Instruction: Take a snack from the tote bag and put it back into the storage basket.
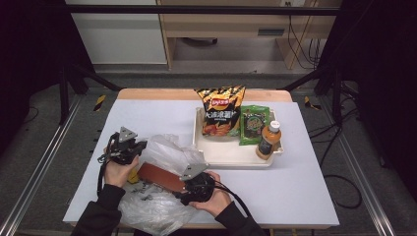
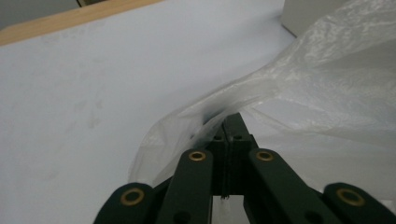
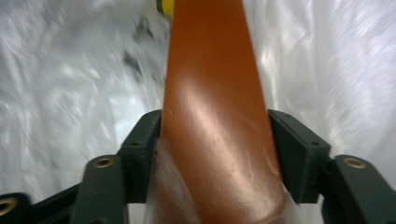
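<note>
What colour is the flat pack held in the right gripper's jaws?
Reddish brown, glossy; the pack shows best in the right gripper view.

Flat brown packet (image 1: 161, 177) lies inside crumpled clear plastic bag (image 1: 169, 153).

You work at a table (image 1: 295, 187) with a white top and a wooden edge along its far side. At your near left a crumpled clear plastic bag (image 1: 164, 150) lies on it, and a white tray (image 1: 231, 156) sits just right of the middle, touching or almost touching the bag's right side. The tray carries a chips bag (image 1: 221, 110), a green packet (image 1: 253, 124) and a bottle (image 1: 269, 140) of orange drink standing upright at its near right corner, while the right part of the top is bare white.
</note>
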